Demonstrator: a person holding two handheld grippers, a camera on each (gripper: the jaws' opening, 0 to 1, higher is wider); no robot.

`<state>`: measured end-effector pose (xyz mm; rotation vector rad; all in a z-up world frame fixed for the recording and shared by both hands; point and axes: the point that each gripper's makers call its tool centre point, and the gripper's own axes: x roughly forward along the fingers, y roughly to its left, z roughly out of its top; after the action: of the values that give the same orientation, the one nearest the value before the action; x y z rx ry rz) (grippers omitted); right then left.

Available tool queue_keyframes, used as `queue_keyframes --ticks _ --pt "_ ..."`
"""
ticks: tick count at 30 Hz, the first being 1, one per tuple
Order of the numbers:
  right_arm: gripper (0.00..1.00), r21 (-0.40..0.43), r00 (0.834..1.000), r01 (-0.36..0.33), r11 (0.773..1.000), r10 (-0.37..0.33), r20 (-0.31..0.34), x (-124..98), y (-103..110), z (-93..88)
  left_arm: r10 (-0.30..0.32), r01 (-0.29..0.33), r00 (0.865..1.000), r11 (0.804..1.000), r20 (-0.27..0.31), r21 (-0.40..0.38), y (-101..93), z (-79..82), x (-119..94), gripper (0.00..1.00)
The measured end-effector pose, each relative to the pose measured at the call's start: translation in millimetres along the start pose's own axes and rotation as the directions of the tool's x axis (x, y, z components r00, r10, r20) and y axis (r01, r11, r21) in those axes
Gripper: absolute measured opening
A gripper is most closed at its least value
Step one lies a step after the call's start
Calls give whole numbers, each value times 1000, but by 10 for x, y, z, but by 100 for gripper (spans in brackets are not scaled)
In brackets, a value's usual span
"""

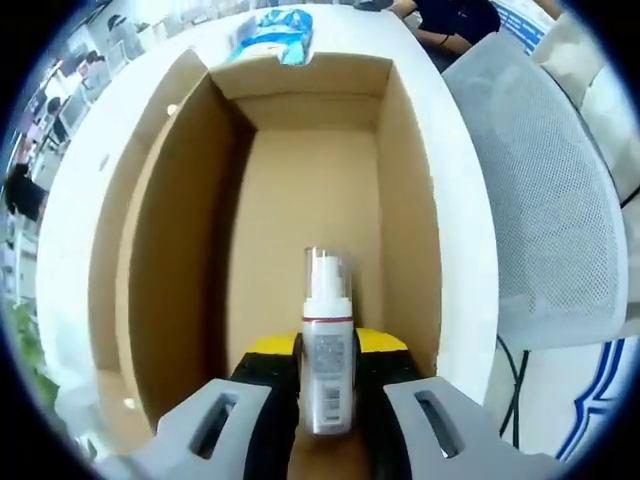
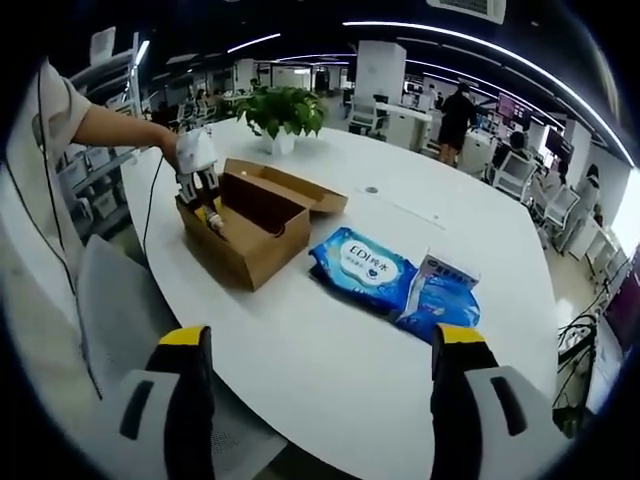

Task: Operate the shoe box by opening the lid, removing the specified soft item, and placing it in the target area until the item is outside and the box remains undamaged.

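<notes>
1. Shoe box [image 2: 255,225]: lid open, on the white table [image 2: 340,350].
2. Pump bottle [image 1: 327,345]: inside the box, pinched by my left gripper [image 1: 328,385]; removal in hand; next, lift clear.
3. Right gripper [image 2: 320,385]: jaws spread, empty, near wet-wipe packs [image 2: 365,262].

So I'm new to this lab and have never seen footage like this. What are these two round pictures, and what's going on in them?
No robot here: a person holds a two-jaw tool in each hand, and a fisheye camera rides on each tool.

The left gripper view looks down into an open cardboard shoe box. The left gripper has its yellow-tipped jaws closed on a small white pump bottle.

The right gripper view looks across a white table from farther back. The right gripper is open and holds nothing. On the table stand the same box with the left gripper reaching in, blue wet-wipe packs and a potted plant.
</notes>
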<state>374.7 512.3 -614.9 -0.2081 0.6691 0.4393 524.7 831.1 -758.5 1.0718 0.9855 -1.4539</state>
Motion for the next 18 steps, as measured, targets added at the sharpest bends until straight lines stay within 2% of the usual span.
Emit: queue_keyframes --ticks 7,18 --pt "78 -37 999 -30 999 31 31 34 100 77 20 -20 999 1000 47 8 -35 192 -100 17" --pt "69 -103 994 -76 992 83 66 105 264 184 53 -61 985 997 164 45 -131 643 -304 17"
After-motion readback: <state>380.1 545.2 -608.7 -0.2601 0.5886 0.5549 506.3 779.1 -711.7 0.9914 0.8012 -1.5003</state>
